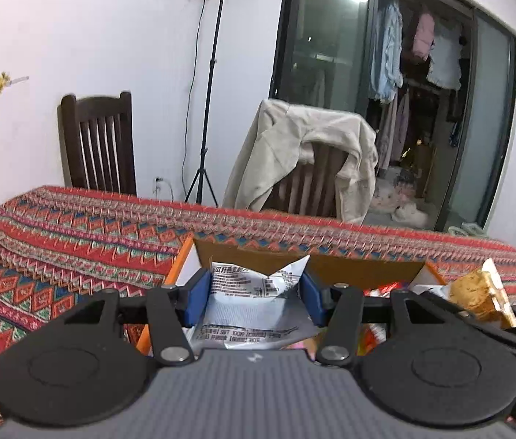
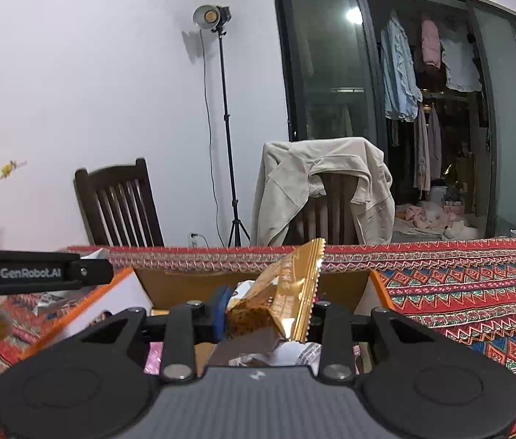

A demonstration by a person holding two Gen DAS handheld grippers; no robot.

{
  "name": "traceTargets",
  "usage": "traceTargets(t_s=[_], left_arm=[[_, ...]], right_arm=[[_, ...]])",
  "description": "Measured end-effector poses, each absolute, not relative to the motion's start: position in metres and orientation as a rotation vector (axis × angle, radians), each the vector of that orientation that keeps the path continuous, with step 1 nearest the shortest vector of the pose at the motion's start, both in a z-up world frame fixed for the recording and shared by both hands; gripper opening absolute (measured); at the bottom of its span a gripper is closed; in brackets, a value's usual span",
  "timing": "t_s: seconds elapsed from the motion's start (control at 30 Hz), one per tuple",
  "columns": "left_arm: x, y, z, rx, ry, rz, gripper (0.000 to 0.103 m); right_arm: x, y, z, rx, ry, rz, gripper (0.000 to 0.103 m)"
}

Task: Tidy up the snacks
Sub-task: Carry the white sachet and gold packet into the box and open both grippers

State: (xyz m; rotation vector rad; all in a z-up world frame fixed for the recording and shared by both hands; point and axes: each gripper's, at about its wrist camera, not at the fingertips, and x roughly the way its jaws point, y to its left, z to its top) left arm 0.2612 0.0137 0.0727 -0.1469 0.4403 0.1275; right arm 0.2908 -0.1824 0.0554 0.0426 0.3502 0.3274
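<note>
- Patterned red cloth covers the counter [image 1: 75, 226], where an open cardboard box [image 1: 294, 256] sits.
- Left hand-held gripper [image 1: 254, 292] is clamped on a crumpled white snack packet [image 1: 250, 292], held between its blue pads above the box.
- Right hand-held gripper [image 2: 269, 314] pinches a gold snack packet [image 2: 287, 292], tilted upward over the same box [image 2: 170, 289].

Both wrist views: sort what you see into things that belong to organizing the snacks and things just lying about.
Part of the job:
- left tongs, shut on the white snack packet
- right tongs, shut on the gold snack packet
- cardboard box holding more snacks

Just lying about:
- beige jacket draped over a chair
- empty dark chair
- light stand
- patterned tablecloth
</note>
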Motion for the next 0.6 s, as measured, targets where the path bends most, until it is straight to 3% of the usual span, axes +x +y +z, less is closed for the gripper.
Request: traceTargets(t_s=[0.23,0.3,0.37,0.4,0.43,0.47,0.5,0.53,0.6], left_arm=[[0.272,0.016,0.052,-0.139,0.462,0.120,0.055],[0.268,0.016,0.052,-0.137,0.445,0.111,0.062],[0.264,0.016,0.053,-0.147,0.417,0.105,0.082],[0.261,0.016,0.054,-0.150,0.399,0.098,0.085],[0.259,0.017,0.055,-0.153,0.388,0.093,0.095],[0.257,0.017,0.056,-0.157,0.380,0.093,0.103],[0.254,0.017,0.056,-0.165,0.363,0.099,0.103],[0.253,0.017,0.057,-0.168,0.356,0.100,0.103],[0.253,0.016,0.060,-0.169,0.355,0.099,0.103]], right_arm=[[0.299,-0.184,0.041,0.041,0.383,0.324,0.033],[0.299,-0.183,0.040,0.036,0.387,0.329,0.034],[0.299,-0.183,0.039,0.028,0.391,0.327,0.038],[0.299,-0.183,0.038,0.024,0.393,0.324,0.052],[0.298,-0.184,0.037,0.028,0.396,0.320,0.072],[0.297,-0.186,0.038,0.037,0.394,0.313,0.082],[0.296,-0.187,0.038,0.046,0.389,0.307,0.097],[0.294,-0.189,0.038,0.052,0.383,0.303,0.103],[0.294,-0.191,0.039,0.055,0.380,0.292,0.103]])
